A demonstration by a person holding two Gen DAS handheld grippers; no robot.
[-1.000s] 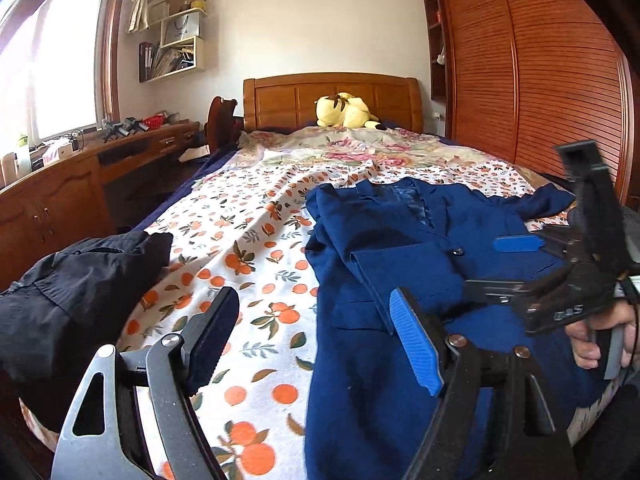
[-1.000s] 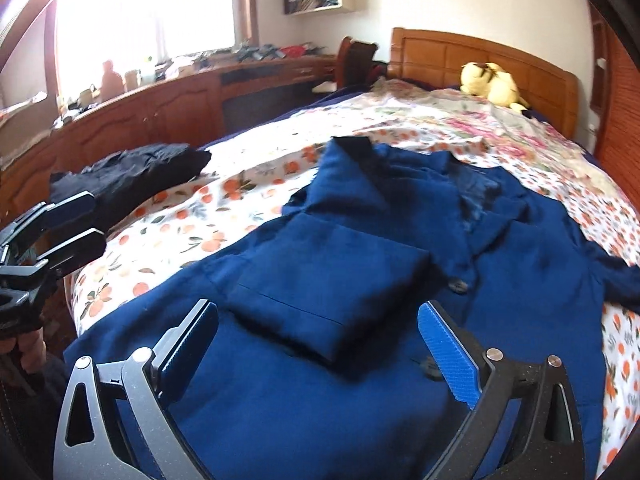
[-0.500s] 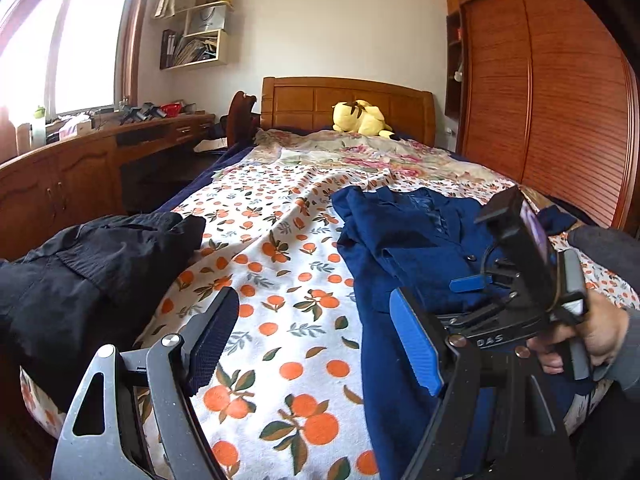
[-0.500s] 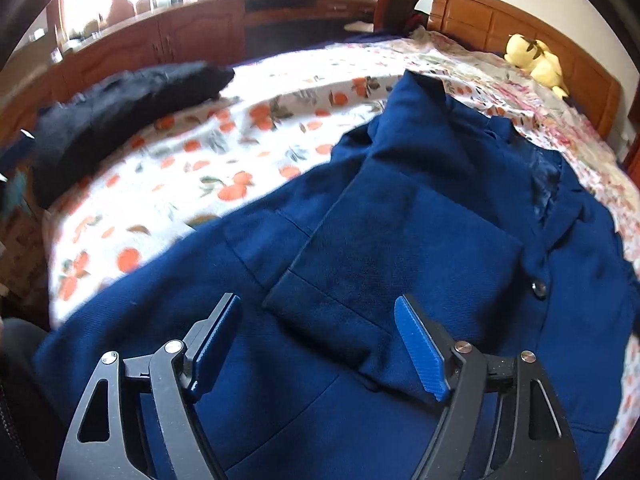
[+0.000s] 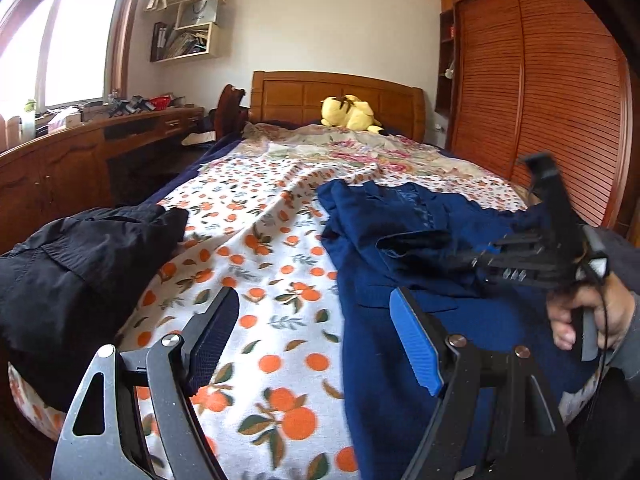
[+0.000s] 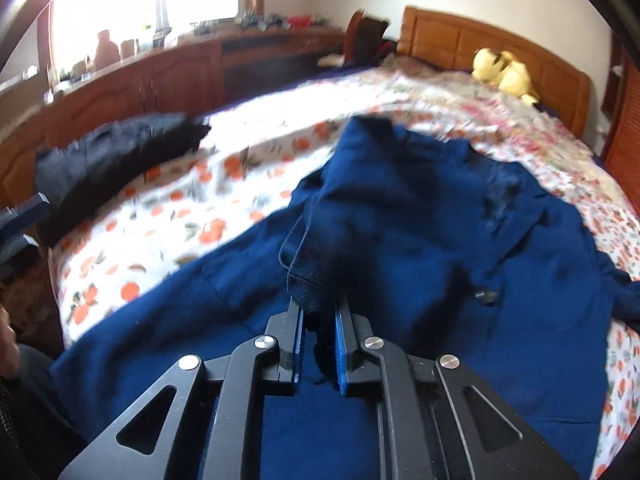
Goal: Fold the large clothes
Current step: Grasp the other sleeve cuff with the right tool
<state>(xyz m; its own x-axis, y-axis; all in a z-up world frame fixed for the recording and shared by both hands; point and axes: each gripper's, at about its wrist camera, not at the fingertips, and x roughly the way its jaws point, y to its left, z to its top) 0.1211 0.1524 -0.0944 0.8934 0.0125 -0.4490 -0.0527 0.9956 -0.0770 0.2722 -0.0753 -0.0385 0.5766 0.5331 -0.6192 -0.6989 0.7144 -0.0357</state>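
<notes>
A navy blue jacket (image 6: 420, 216) lies spread on the bed, collar toward the headboard. My right gripper (image 6: 319, 312) has its jaws closing on the cuff end of the folded-over sleeve (image 6: 316, 264), and the pads pinch the fabric, which bunches up between them. In the left wrist view the jacket (image 5: 384, 280) is at the right, with the right gripper (image 5: 484, 254) and the hand on it above the cloth. My left gripper (image 5: 316, 332) hovers open over the orange-print sheet (image 5: 276, 280), beside the jacket's left edge, nothing between its fingers.
A black garment (image 5: 80, 264) is heaped at the bed's near left corner. A yellow plush toy (image 5: 350, 114) rests by the wooden headboard (image 5: 332, 96). A long wooden desk (image 5: 80, 152) runs along the left, a slatted wardrobe (image 5: 560, 100) along the right.
The right gripper went from wide open around the folded sleeve to nearly closed on its cuff, lifting and bunching the fabric. The left gripper shifted left, off the jacket and over the sheet.
</notes>
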